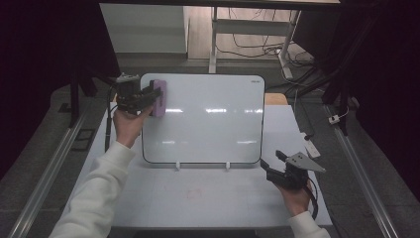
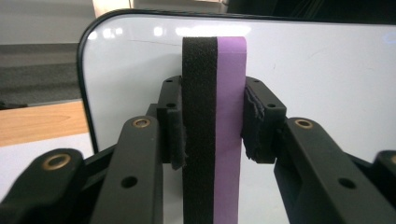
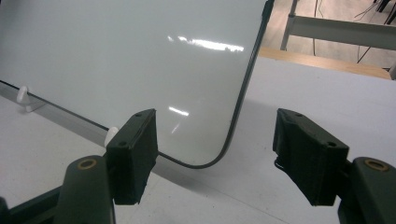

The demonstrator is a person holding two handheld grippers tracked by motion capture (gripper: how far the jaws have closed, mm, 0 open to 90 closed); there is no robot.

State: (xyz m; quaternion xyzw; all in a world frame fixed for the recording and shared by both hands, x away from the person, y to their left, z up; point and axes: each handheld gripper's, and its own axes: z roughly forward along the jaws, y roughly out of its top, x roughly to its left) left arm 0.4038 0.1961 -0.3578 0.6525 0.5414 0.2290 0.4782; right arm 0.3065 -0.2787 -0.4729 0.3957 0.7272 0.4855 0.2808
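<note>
Eraser (image 2: pixel 215 126) clamped upright in the left tool (image 2: pixel 212 123), black felt layer on one side and purple foam on the other, both pads pressing its flat faces. Its long axis runs along the tool's reach, the free end pointing toward the whiteboard (image 2: pixel 327 74) directly ahead. In the high view the left tool (image 1: pixel 147 96) holds the eraser (image 1: pixel 159 97) at the board's upper-left corner, seemingly touching or just off the surface; contact cannot be confirmed. The rest of the whiteboard (image 1: pixel 208 124) stretches away to that tool's right and toward the person, so any wiping stroke would likely run that way, across a surface that already looks bare apart from glare.

The right tool (image 3: pixel 215 158) sits released, jaws wide apart around nothing, low on the desk (image 3: pixel 327 93) just in front of the board's lower-right corner (image 3: pixel 205 161). From above, the right tool (image 1: pixel 272 167) is near that corner but apart from it, well away from the eraser. The left hand is plainly the working one.
</note>
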